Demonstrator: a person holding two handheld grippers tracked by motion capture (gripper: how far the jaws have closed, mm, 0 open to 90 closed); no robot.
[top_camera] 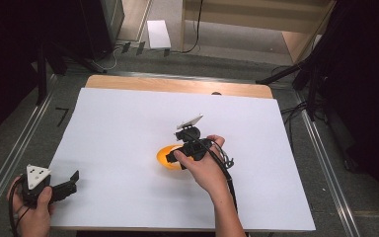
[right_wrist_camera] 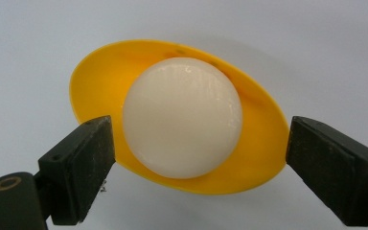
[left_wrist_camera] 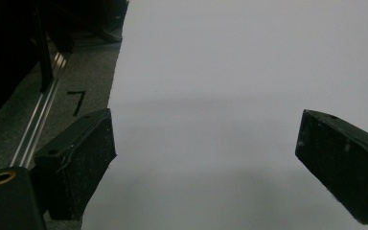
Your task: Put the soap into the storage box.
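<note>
The right gripper hung released over a white ball resting in a yellow dish near the middle of the white tabletop, well clear of every edge. The left gripper stood released at the near left corner, its 2 jaws holding nothing.

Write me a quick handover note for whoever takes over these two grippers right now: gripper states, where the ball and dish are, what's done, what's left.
Right gripper: open, jaws standing clear on either side of the white ball, not pressing on it.
Left gripper: open, nothing between its jaws, held at the near left corner of the white sheet.
The ball sits in the yellow dish near the middle of the sheet.
Done: ball is in the dish.
Left: probably just draw the right gripper away without nudging the dish.
</note>
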